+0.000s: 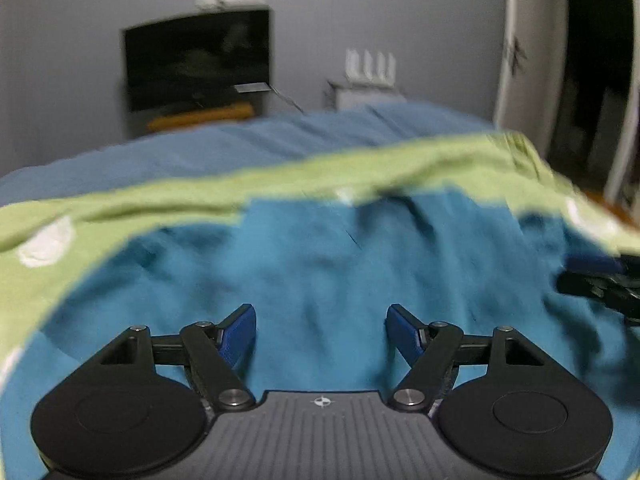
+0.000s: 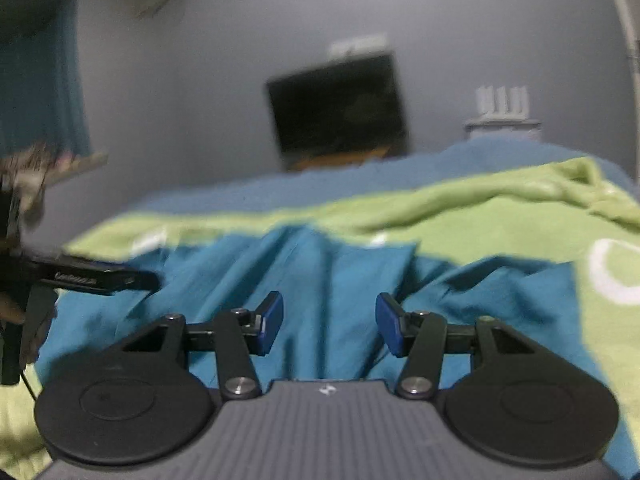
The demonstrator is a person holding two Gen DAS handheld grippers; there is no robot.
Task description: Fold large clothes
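Left gripper (image 1: 321, 334): fingers (image 1: 239, 334) spread apart, holding nothing; teal garment (image 1: 320, 264) lies crumpled directly below and ahead of them, filling the gap between. Right gripper (image 2: 329, 325): fingers (image 2: 269, 322) likewise parted and empty, same teal garment (image 2: 320, 280) beneath and ahead. Green blanket (image 2: 500, 216) with white rings lies under the garment, beyond the fingertips, on the bed (image 1: 240, 140).

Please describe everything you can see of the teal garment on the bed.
The teal garment is soft, plain cloth without a visible print, lying rumpled with many creases on the green sheet. It fills the space in front of both open grippers, left and right. No finger grips it. Its full shape is unclear.
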